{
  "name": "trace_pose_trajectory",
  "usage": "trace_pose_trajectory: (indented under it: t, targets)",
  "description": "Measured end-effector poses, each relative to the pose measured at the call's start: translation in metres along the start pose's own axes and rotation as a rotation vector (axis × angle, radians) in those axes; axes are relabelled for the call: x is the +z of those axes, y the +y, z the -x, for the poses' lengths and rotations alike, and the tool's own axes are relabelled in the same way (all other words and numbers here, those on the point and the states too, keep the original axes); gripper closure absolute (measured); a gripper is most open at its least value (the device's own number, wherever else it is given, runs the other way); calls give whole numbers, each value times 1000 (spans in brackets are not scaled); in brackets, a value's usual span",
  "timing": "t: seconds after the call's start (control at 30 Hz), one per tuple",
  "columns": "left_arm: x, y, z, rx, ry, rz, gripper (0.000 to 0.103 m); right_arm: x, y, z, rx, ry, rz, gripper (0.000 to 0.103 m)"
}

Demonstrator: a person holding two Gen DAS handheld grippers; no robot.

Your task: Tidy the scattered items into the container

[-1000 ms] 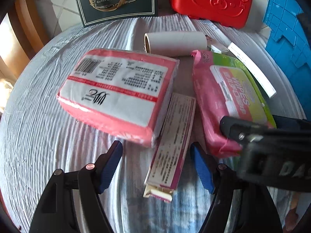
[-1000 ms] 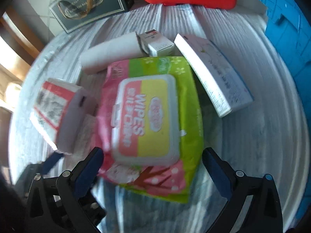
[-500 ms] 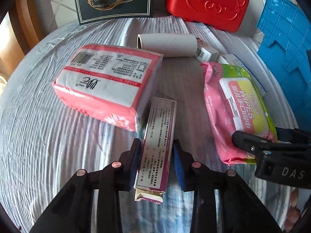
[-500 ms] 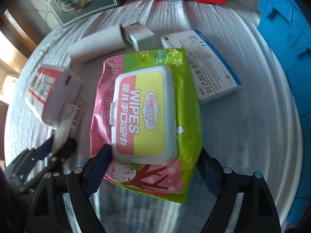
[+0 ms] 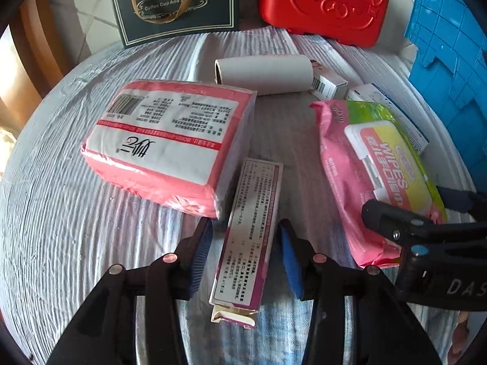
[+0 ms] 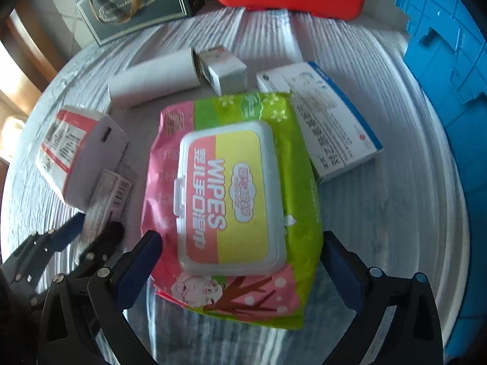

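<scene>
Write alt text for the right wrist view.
The right gripper straddles a pink-and-green wipes pack lying on a white striped cloth, jaws open at either side. Beyond it lie a cardboard tube, two white boxes and a pink tissue pack; a blue crate stands at right.

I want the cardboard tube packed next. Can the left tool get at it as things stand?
Probably not directly. The left tool is open astride the long pink carton, and the tube lies beyond it, past the tissue pack. The tube's top looks uncovered.
</scene>
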State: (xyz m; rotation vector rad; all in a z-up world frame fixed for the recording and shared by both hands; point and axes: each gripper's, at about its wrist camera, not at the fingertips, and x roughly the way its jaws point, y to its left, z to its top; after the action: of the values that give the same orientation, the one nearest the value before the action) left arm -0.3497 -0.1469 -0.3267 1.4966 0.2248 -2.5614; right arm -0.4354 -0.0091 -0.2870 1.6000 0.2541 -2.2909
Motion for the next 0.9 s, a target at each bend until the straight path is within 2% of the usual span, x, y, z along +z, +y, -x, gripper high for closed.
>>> trace_pose_trajectory:
  t: [0.07, 0.17, 0.2, 0.23, 0.27, 0.3, 0.33, 0.43, 0.63, 0.77, 0.9]
  targets:
    - [-1, 0, 0, -3, -8, -2, 59, -1, 0, 1, 11, -8, 10, 0]
    - [-1, -2, 0, -2, -20, -4, 59, 1, 7, -15, 31, 27, 32, 0]
    - [-1, -3, 0, -1, -25, -6, 61, 2, 6, -19, 56, 26, 29, 0]
    - [-1, -3, 0, -4, -30, -5, 70, 1, 5, -19, 65, 10, 33, 0]
    - [-1, -4, 1, -7, -31, -6, 71, 0, 5, -19, 62, -3, 37, 0]
    - [-1, -4, 1, -7, -29, -8, 72, -1, 5, -19, 55, -6, 40, 2]
    - [-1, -5, 1, -7, -29, -8, 72, -2, 7, -18, 46, -4, 48, 9]
    - [-4, -4, 5, -16, -29, 3, 73, -4, 5, -11, 55, 8, 45, 21]
    - [-9, -12, 23, 1, -58, -18, 73, -14, -3, 2, 88, 11, 12, 30]
    - [-8, -11, 38, 4, -81, 2, 73, -22, -9, 16, 87, -2, 9, 32]
    - [-5, -7, 62, 38, -111, 22, 73, -26, -15, 42, 99, -35, 17, 32]
